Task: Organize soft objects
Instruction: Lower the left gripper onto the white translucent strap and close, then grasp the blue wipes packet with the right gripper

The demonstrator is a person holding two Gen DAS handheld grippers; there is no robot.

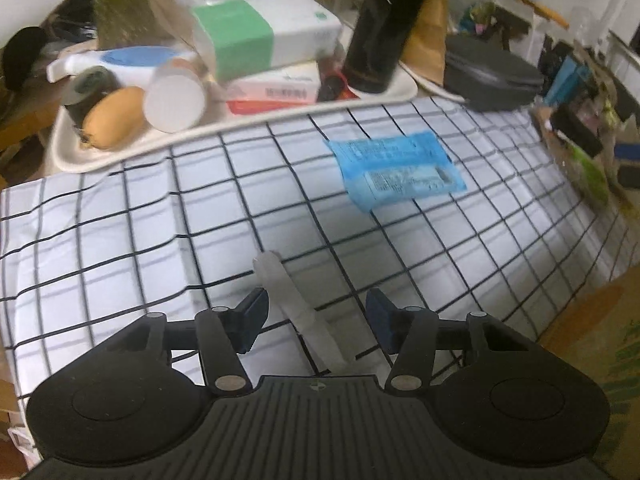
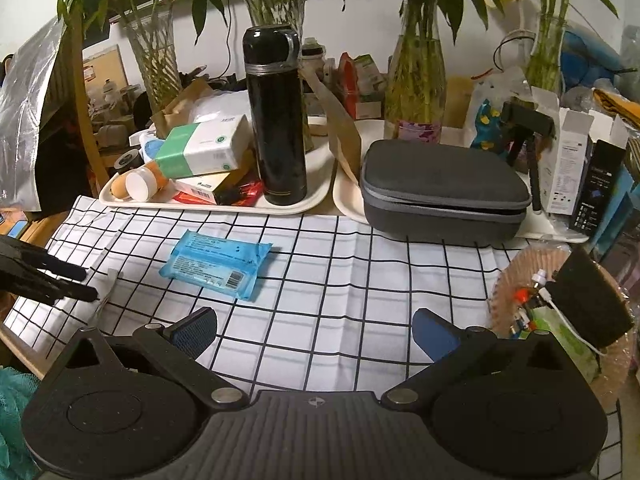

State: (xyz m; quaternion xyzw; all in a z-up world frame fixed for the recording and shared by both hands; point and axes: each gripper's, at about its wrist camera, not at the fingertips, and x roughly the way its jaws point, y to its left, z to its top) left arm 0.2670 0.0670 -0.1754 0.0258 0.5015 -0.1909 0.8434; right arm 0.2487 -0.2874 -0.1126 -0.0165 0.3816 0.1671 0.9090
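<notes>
A blue wet-wipe pack (image 1: pixel 394 168) lies flat on the checked cloth (image 1: pixel 120 232); it also shows in the right wrist view (image 2: pixel 218 265). A thin clear plastic strip (image 1: pixel 298 304) lies on the cloth between my left gripper's (image 1: pixel 316 320) open jaws, not gripped. That left gripper shows in the right wrist view (image 2: pixel 86 284) at the far left, next to the strip (image 2: pixel 108 290). My right gripper (image 2: pixel 314 334) is open and empty over the cloth, nearer than the pack.
A cream tray (image 2: pixel 316 200) at the back holds a black flask (image 2: pixel 276 120), a tissue pack (image 2: pixel 204 148), boxes and a tube. A grey zip case (image 2: pixel 444 188) sits on a second tray. Glass vases with plants stand behind. A basket of clutter (image 2: pixel 560 312) is at the right.
</notes>
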